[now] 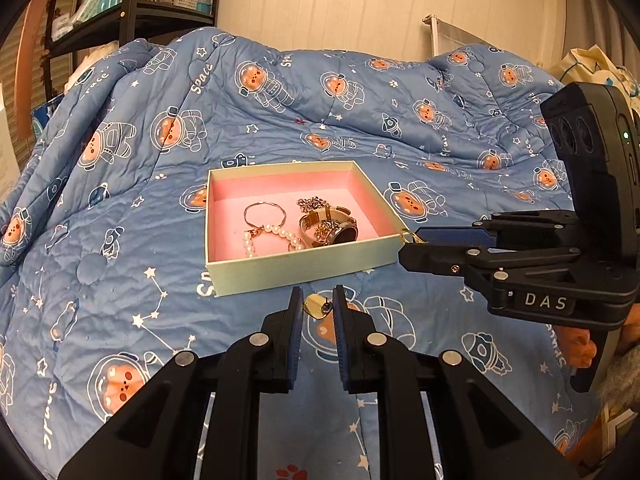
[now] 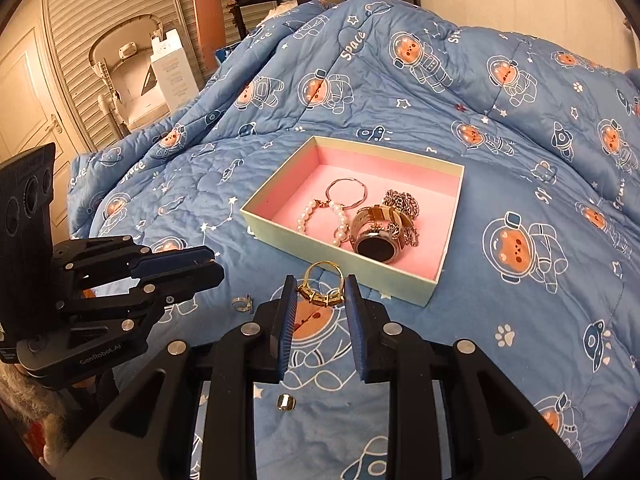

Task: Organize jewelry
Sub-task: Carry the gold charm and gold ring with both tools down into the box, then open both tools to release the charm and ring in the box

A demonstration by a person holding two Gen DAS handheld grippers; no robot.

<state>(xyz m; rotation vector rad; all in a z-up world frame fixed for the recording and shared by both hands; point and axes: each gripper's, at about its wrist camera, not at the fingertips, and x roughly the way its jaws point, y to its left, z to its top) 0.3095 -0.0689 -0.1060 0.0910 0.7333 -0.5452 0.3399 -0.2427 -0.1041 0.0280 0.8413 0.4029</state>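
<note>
A pale box (image 1: 280, 270) with a pink lining lies on the blue blanket. It holds a thin hoop bangle (image 1: 264, 214), a pearl bracelet (image 1: 276, 234), a watch (image 1: 332, 228) and a chain (image 1: 312, 202). My left gripper (image 1: 318, 294) is shut on a small gold piece (image 1: 317, 306), just before the box's near wall. From the right wrist view my right gripper (image 2: 321, 284) is shut on a gold ring with stones (image 2: 324, 296), close to the box's near wall (image 2: 340, 268). The left gripper (image 2: 218, 264) sits to its left; the right gripper (image 1: 406, 245) is at the box's right corner.
A small clear piece (image 2: 243, 303) and a small gold piece (image 2: 286, 402) lie loose on the blanket (image 2: 500, 360) near my right gripper. The blanket rises in folds behind the box. A dark shelf rack (image 1: 132, 20) stands at the back left, and a person's hand (image 1: 584, 344) holds the right gripper.
</note>
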